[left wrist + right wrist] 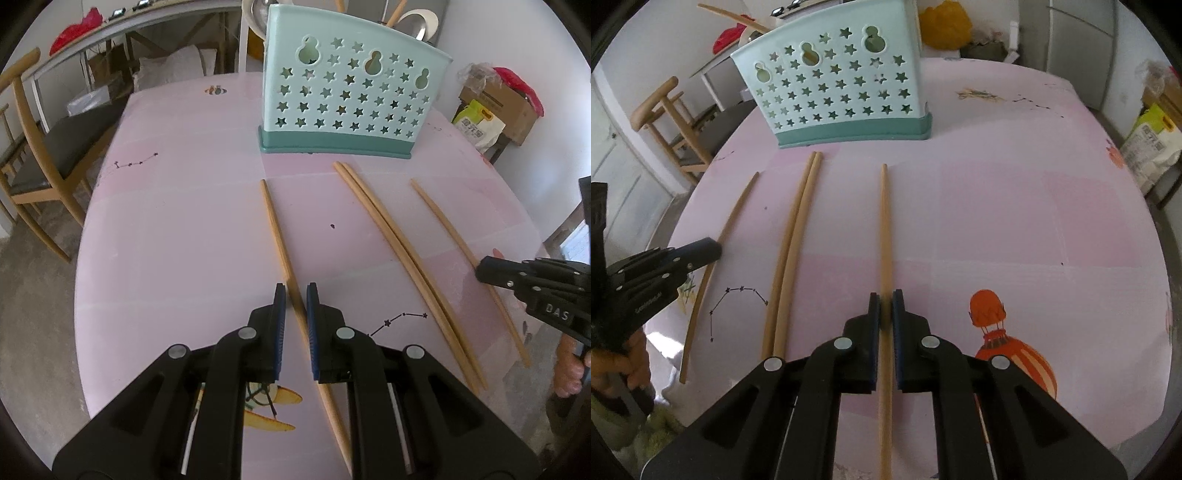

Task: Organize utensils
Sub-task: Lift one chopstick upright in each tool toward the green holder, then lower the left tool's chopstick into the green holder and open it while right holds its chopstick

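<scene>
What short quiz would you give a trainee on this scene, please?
1. How many chopsticks lie on the table?
2. True or false: the utensil holder lies tipped on its side.
3. What lies between the fingers of the left tool? A the leftmost single chopstick; B a fork; C nothing.

Key: 1 four; 2 false, it stands upright; 3 A.
</scene>
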{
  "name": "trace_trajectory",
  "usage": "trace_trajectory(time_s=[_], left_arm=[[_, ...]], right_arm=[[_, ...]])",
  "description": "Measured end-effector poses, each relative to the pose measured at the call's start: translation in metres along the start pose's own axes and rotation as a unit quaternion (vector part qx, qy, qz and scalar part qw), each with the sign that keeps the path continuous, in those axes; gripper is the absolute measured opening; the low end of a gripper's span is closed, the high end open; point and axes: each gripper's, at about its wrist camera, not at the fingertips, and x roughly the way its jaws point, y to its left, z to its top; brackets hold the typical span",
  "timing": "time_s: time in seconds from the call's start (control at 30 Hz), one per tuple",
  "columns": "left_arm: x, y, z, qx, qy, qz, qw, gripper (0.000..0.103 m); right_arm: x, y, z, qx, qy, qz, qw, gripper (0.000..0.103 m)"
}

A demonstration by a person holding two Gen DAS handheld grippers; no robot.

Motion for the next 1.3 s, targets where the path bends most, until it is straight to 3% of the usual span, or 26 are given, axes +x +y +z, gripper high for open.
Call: trace_trajectory(time_s=[0.07,0.13,0.43,0.67,0.77,0.87,0.97,1.13,1.3], left_arm=[[0.001,0.004,0.005,-0.005,0.008,-0.006,0.9999,0.020],[0.003,0.005,0.010,-0.005,0.015,-0.007,0.9998,0.022],[0.023,0.002,0.039,0.020,0.031,0.025,0.9990,0.022],[0.034,0.000,0.057,0.031,0.030,0.040,0.9983,0.022],[0.036,0.000,0.061,0.033,0.028,0.047,0.9980,0.018],[0.036,0.005,0.064,0.020,0.020,0.058,0.9979,0.007],[0.034,0.016,0.067,-0.013,0.021,0.041,0.9989,0.005],[0.014,0.022,0.071,-0.026,-0.013,0.026,0.9992,0.005],[-0.035,0.022,0.083,-0.035,-0.086,-0.008,0.9956,0.005]], right_arm=[[0.003,0.003,0.006,-0.005,0.002,0.004,1.000,0.016],[0.006,0.004,0.012,-0.013,0.003,0.007,1.000,0.019],[0.021,0.017,0.037,-0.067,-0.009,-0.017,0.998,0.020],[0.032,0.015,0.054,-0.068,-0.020,-0.012,0.997,0.016],[0.036,0.012,0.059,-0.057,-0.025,-0.003,0.998,0.008],[0.037,0.006,0.061,-0.037,-0.032,0.010,0.999,0.007],[0.032,-0.004,0.061,-0.010,-0.043,0.032,0.999,0.007],[0.007,-0.013,0.065,0.015,-0.086,0.053,0.995,0.007],[-0.025,-0.021,0.067,0.031,-0.127,0.068,0.989,0.007]])
